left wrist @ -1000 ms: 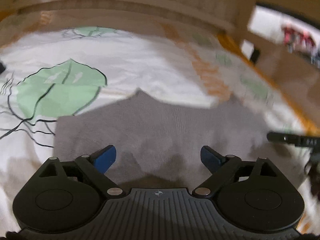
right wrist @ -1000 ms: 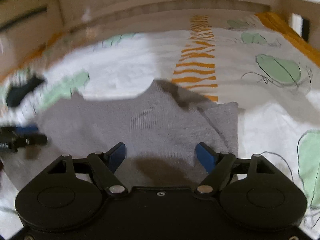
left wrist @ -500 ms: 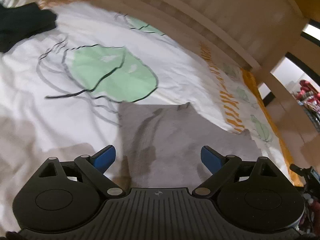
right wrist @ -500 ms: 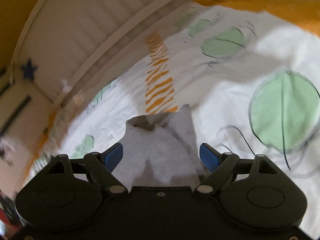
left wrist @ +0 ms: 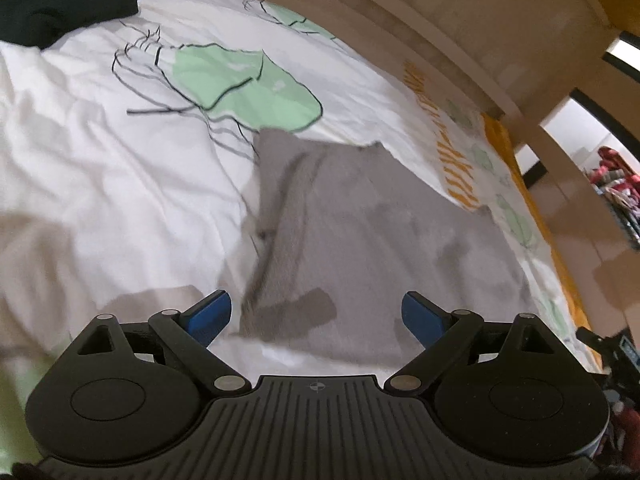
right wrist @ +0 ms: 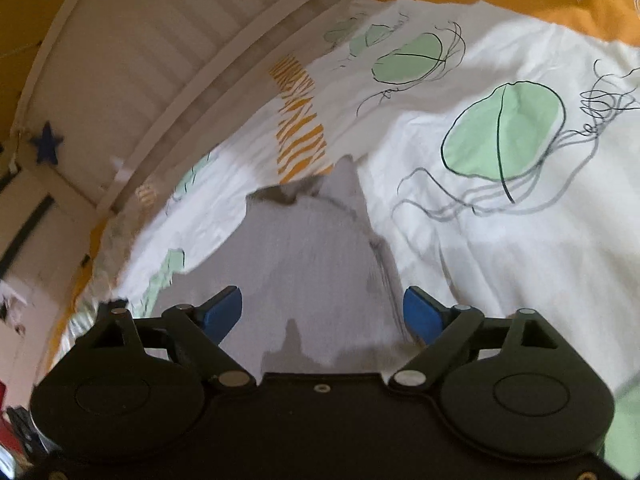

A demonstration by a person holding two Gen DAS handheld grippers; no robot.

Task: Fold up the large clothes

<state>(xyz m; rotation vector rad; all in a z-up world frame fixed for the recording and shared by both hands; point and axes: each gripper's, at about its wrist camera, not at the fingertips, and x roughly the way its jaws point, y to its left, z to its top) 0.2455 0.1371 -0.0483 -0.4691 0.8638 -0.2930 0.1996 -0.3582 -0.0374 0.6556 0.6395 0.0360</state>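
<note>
I am judging the grey knit top (left wrist: 360, 232) to be soft, light and floppy (it will sag unless taken by its corners), so the near hem corners look best to me. It is lying flat on the printed bed cover (left wrist: 120, 200), side already folded in. My left gripper (left wrist: 316, 316) is hanging wide and empty; my right gripper (right wrist: 322, 312) is opening, pads clear of cloth.

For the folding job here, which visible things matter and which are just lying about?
In the job:
grey garment
left tongs, open, empty
right tongs, opening, empty

Lying about:
black clothing
patterned bedcover
blue star
</note>
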